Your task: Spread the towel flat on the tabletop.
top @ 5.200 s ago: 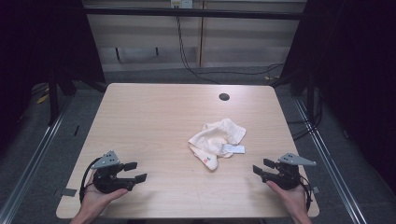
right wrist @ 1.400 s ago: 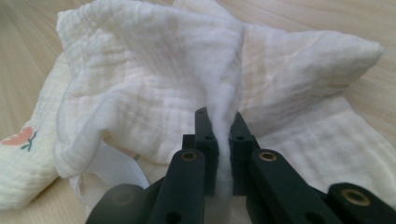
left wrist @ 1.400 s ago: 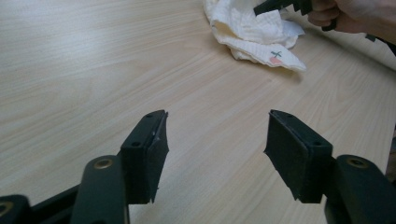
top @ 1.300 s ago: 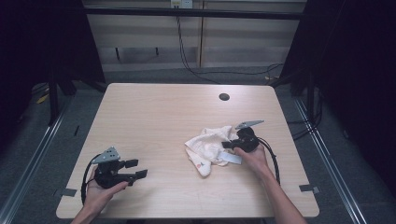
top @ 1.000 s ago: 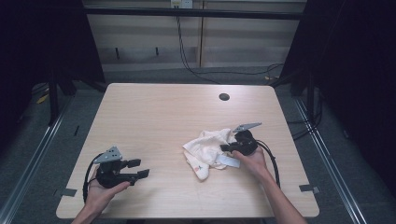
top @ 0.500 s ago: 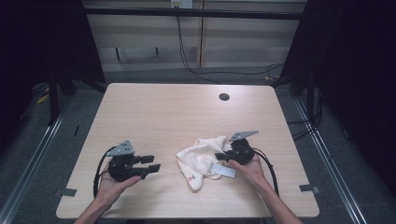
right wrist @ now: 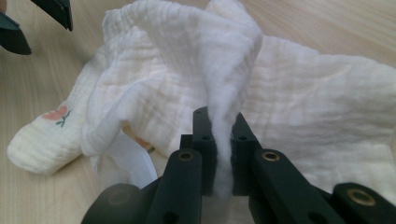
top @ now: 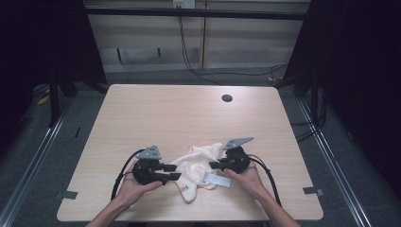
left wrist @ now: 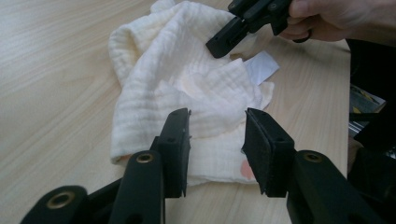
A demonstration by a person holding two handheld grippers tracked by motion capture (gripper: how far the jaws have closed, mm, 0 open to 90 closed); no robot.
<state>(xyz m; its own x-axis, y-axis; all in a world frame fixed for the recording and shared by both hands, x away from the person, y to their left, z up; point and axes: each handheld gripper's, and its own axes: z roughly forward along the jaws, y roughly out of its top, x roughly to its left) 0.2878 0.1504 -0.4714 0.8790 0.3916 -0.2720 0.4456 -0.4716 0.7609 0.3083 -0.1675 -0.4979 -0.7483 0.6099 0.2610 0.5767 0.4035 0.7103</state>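
— Tool in your right hand point(top: 215, 165)? Clenched on a raised fold of the white cloth point(top: 196, 165), lower centre of the tabletop point(top: 189, 113).
— And your left tool point(top: 174, 172)? Jaws parted, poised at the cloth's near edge, gripping nothing.

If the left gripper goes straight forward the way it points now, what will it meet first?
Most likely the crumpled cream muslin cloth: the open left gripper points straight at its near edge on the light wooden table. The right gripper lies beyond, clamped on the cloth.
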